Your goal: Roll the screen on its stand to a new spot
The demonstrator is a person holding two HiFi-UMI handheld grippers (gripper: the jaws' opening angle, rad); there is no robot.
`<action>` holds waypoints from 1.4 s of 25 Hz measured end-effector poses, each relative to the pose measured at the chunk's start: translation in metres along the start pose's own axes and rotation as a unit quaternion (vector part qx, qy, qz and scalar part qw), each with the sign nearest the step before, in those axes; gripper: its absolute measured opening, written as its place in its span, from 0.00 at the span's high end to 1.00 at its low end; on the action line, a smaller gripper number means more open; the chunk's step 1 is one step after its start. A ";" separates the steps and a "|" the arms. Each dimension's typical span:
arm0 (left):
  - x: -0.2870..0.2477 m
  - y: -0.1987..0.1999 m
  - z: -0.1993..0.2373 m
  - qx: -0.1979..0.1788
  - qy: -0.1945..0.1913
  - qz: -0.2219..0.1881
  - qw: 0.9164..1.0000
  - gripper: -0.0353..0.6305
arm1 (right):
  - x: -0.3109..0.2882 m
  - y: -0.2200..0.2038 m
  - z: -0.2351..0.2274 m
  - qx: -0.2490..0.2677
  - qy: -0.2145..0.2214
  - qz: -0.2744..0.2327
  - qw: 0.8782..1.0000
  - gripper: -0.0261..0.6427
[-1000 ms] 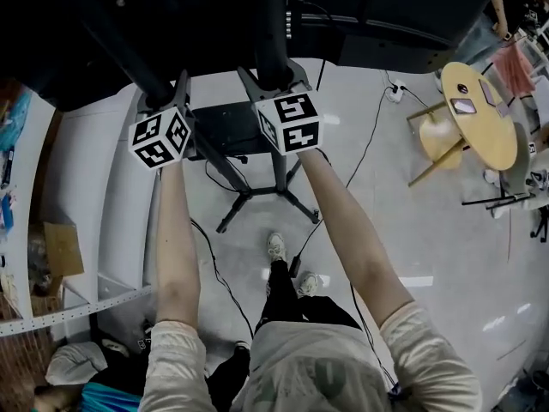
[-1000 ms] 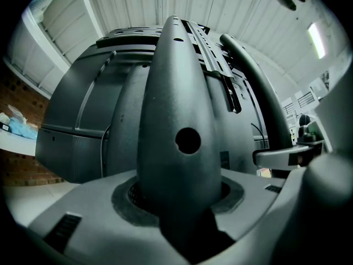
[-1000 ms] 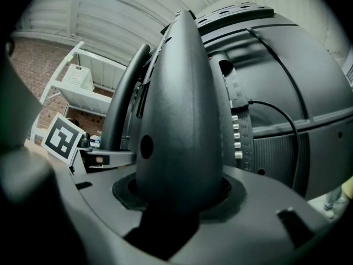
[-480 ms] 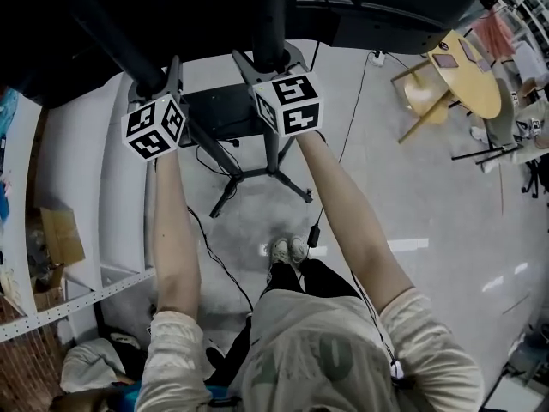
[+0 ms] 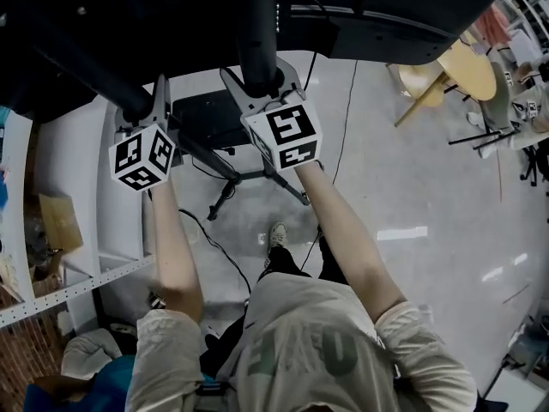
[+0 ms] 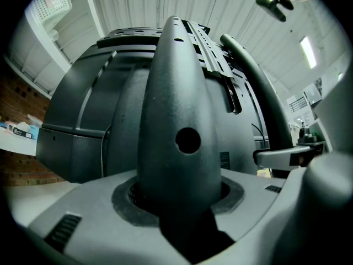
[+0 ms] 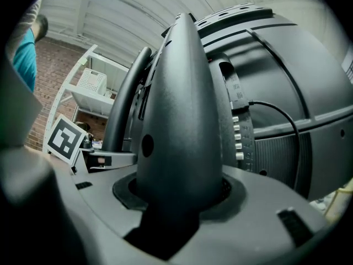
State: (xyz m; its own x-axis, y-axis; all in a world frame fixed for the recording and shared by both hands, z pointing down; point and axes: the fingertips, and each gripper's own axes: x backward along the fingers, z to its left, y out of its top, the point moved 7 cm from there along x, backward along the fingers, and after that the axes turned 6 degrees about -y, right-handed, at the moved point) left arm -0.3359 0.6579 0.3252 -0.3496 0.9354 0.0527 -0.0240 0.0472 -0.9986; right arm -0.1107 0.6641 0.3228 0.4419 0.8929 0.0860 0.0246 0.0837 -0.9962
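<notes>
2 grippers engaged: left gripper (image 5: 139, 108) clamps the left post (image 6: 182, 120) of the stand (image 5: 249, 175); right gripper (image 5: 259, 82) clamps the right post (image 7: 182, 109) (dark screen (image 5: 386, 15) mounted ahead of both).

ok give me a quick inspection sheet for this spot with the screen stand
surface: glossy grey floor with light reflections.
job's things: screen on its stand; stand base on the floor.
clutter: round wooden table at upper right; cardboard box at left.
grippers: left hand-held gripper shut on the left upright; right hand-held gripper shut on the right upright.
cables: black cable trails over the floor from the stand towards the person's feet; another cable drops from the screen.
surroundings: brick wall, white shelving.
</notes>
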 end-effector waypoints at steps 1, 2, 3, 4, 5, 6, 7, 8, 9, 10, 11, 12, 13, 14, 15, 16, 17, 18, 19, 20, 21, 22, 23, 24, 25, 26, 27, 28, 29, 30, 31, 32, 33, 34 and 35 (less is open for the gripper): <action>0.009 0.000 -0.006 0.001 0.004 -0.002 1.000 0.62 | 0.009 0.002 0.002 0.001 0.003 0.000 1.000 0.64; 0.019 0.000 -0.012 0.003 0.008 -0.003 1.000 0.62 | 0.018 0.003 0.004 0.002 0.007 0.000 1.000 0.64; 0.027 0.001 -0.017 0.003 0.012 -0.004 1.000 0.62 | 0.027 0.004 0.005 0.001 0.010 0.001 1.000 0.64; 0.035 0.001 -0.023 0.003 0.014 -0.003 1.000 0.62 | 0.035 0.004 0.007 0.000 0.013 0.002 1.000 0.64; 0.043 0.002 -0.027 0.001 0.016 -0.003 1.000 0.62 | 0.042 0.005 0.009 -0.003 0.013 0.003 1.000 0.64; 0.051 0.002 -0.030 0.000 0.016 -0.001 1.000 0.62 | 0.050 0.005 0.013 -0.005 0.011 0.004 1.000 0.64; 0.060 0.002 -0.032 -0.001 0.016 0.000 1.000 0.62 | 0.058 0.004 0.018 -0.005 0.010 0.007 1.000 0.64; 0.070 0.000 -0.033 0.000 0.016 0.000 1.000 0.62 | 0.066 0.003 0.024 -0.005 0.009 0.008 1.000 0.64; 0.081 -0.002 -0.035 0.001 0.016 0.000 1.000 0.62 | 0.074 0.002 0.031 -0.004 0.010 0.008 1.000 0.64; 0.090 -0.002 -0.035 0.002 0.016 -0.002 1.000 0.62 | 0.080 0.002 0.037 -0.002 0.011 0.006 1.000 0.64; 0.098 -0.002 -0.035 0.001 0.017 -0.004 1.000 0.62 | 0.085 0.003 0.043 -0.001 0.012 0.003 1.000 0.64; 0.105 -0.001 -0.034 0.001 0.018 -0.006 1.000 0.62 | 0.088 0.004 0.048 0.000 0.013 0.001 1.000 0.64; 0.110 0.000 -0.035 0.000 0.019 -0.006 1.000 0.62 | 0.093 0.005 0.052 0.000 0.014 0.000 1.000 0.64; 0.115 0.000 -0.037 0.000 0.019 -0.005 1.000 0.62 | 0.097 0.006 0.054 -0.001 0.014 0.000 1.000 0.64; 0.118 0.001 -0.039 0.001 0.019 -0.004 1.000 0.62 | 0.101 0.007 0.055 -0.002 0.013 0.002 1.000 0.64; 0.120 0.002 -0.041 0.002 0.019 -0.002 1.000 0.62 | 0.105 0.008 0.055 -0.002 0.012 0.003 1.000 0.64; 0.122 0.003 -0.042 0.002 0.019 -0.001 1.000 0.62 | 0.106 0.009 0.056 -0.003 0.012 0.003 1.000 0.64; 0.122 0.005 -0.042 0.002 0.018 0.001 1.000 0.62 | 0.107 0.011 0.056 -0.004 0.012 0.003 1.000 0.64; 0.123 0.007 -0.042 0.001 0.017 0.002 1.000 0.62 | 0.108 0.012 0.057 -0.005 0.011 0.003 1.000 0.64; 0.125 0.008 -0.042 0.001 0.016 0.003 1.000 0.62 | 0.111 0.014 0.059 -0.005 0.010 0.003 1.000 0.64; 0.129 0.009 -0.043 0.002 0.014 0.003 1.000 0.62 | 0.115 0.015 0.061 -0.005 0.009 0.003 1.000 0.64; 0.134 0.009 -0.044 0.002 0.013 0.002 1.000 0.62 | 0.119 0.016 0.065 -0.004 0.008 0.002 1.000 0.64; 0.141 0.010 -0.046 0.001 0.013 0.001 1.000 0.62 | 0.125 0.016 0.069 -0.003 0.007 0.001 1.000 0.64; 0.148 0.010 -0.047 0.001 0.012 0.000 1.000 0.62 | 0.132 0.017 0.073 -0.003 0.006 0.001 1.000 0.64; 0.156 0.009 -0.048 0.001 0.011 -0.001 1.000 0.62 | 0.138 0.017 0.078 -0.002 0.005 0.000 1.000 0.64; 0.162 0.008 -0.049 0.001 0.009 -0.001 1.000 0.62 | 0.144 0.017 0.083 0.000 0.003 0.000 1.000 0.64; 0.168 0.008 -0.050 0.001 0.007 -0.002 1.000 0.62 | 0.150 0.017 0.087 0.001 0.001 -0.001 1.000 0.64; 0.173 0.009 -0.049 0.001 0.005 -0.003 1.000 0.62 | 0.154 0.017 0.091 0.001 -0.001 -0.002 1.000 0.64; 0.178 0.009 -0.049 0.001 0.004 -0.004 1.000 0.62 | 0.157 0.018 0.096 0.001 -0.002 -0.003 1.000 0.64; 0.182 0.010 -0.048 0.001 0.003 -0.005 1.000 0.62 | 0.160 0.019 0.100 0.000 -0.001 -0.004 1.000 0.64; 0.186 0.010 -0.047 0.001 0.002 -0.005 1.000 0.62 | 0.163 0.021 0.104 0.000 -0.001 -0.006 1.000 0.64; 0.190 0.010 -0.047 0.002 0.001 -0.005 1.000 0.62 | 0.166 0.022 0.108 0.000 -0.001 -0.007 1.000 0.64; 0.193 0.010 -0.047 0.002 0.001 -0.004 1.000 0.62 | 0.169 0.024 0.111 0.000 0.001 -0.008 1.000 0.64; 0.197 0.010 -0.047 0.002 0.001 -0.004 1.000 0.62 | 0.171 0.025 0.115 0.000 0.003 -0.009 1.000 0.64; 0.200 0.010 -0.046 0.002 0.002 -0.004 1.000 0.62 | 0.173 0.026 0.118 0.000 0.004 -0.010 1.000 0.64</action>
State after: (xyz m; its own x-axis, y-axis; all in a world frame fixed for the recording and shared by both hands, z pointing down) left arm -0.3626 0.8618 0.3260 -0.3450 0.9366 0.0607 -0.0308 0.0534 -0.9981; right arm -0.1395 0.8733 0.3136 0.4494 0.8872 0.1050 0.0326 0.1011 -0.9943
